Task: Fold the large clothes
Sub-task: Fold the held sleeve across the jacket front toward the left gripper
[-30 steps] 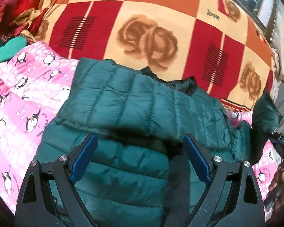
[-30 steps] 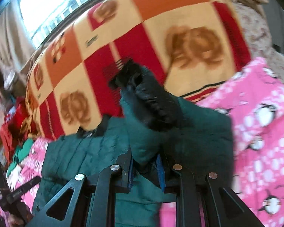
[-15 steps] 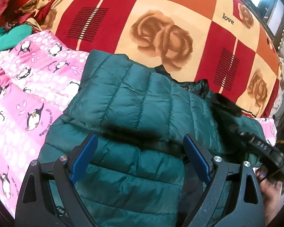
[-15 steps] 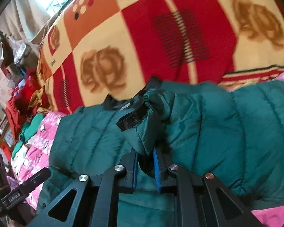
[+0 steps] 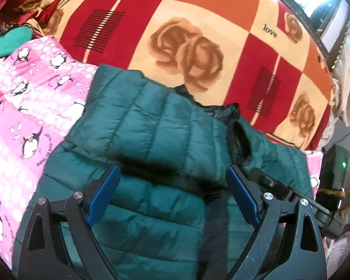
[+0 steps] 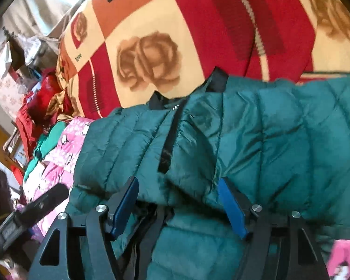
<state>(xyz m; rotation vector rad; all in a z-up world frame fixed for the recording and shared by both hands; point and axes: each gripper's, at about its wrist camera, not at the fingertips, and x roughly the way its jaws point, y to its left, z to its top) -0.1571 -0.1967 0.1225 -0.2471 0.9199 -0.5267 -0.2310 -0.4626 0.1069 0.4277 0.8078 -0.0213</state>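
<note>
From where I sit, the biggest thing is the checked rose blanket [image 5: 186,46] across the upper half of both frames, with the pink penguin quilt [image 5: 28,116] on the left of the left wrist view. The green puffer jacket [image 5: 151,140] lies over both, filling the centre and bottom of each view, its sleeves folded in across the body.

My left gripper [image 5: 172,196] stands wide with nothing between its pads, hanging over the jacket's lower half. My right gripper [image 6: 178,206] is also spread, jaws either side of a folded sleeve edge but gripping nothing.

My worry is spring-back: this padding looks slick and puffy, so I judge the folded sleeves could creep open with nothing pinning them. If I close on only the top layer for the next fold, the layers beneath may slide and skew it.

Only the right wrist view shows the black zipper strip [image 6: 169,140] down the front and the clothes pile [image 6: 42,116] at mid left. Only the left view shows the other tool's black body [image 5: 333,175] with its green light at the right edge.
</note>
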